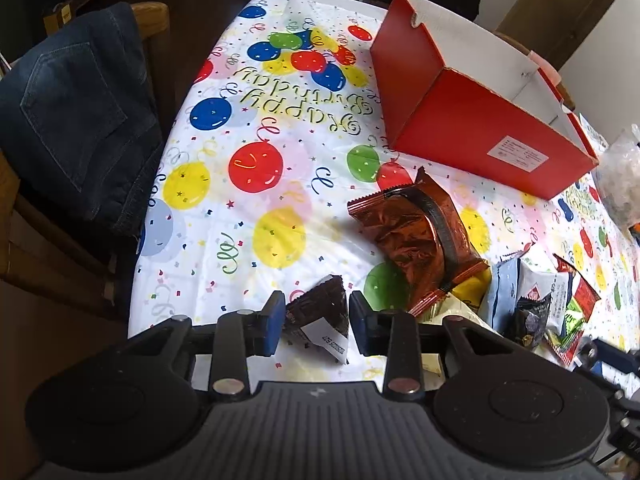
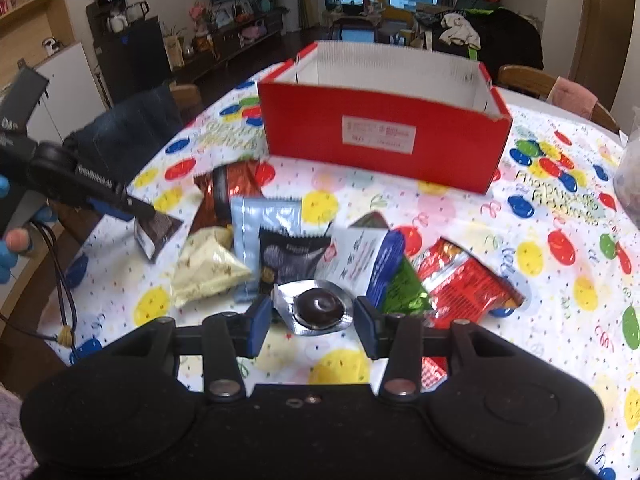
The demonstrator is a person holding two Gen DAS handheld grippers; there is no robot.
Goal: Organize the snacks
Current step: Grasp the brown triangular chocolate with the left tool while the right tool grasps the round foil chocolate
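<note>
My left gripper (image 1: 316, 318) is shut on a dark triangular snack packet (image 1: 318, 310) with a white label, held just above the balloon tablecloth; it also shows in the right wrist view (image 2: 158, 230). My right gripper (image 2: 313, 318) is open, its fingers on either side of a silver foil cup with a dark chocolate (image 2: 318, 308), apart from it. A pile of snacks lies ahead: copper-brown packet (image 1: 416, 236), pale blue packet (image 2: 266, 224), cream triangle (image 2: 204, 268), black packet (image 2: 290, 258), green packet (image 2: 404, 288), red packet (image 2: 466, 280). The open red box (image 2: 384, 136) stands behind the pile.
A wooden chair draped with dark jeans (image 1: 76, 120) stands at the table's left edge. A clear plastic bag (image 1: 624, 176) sits at the right. Another chair with a pink cloth (image 2: 572, 96) is behind the box. The balloon tablecloth (image 1: 248, 208) covers the table.
</note>
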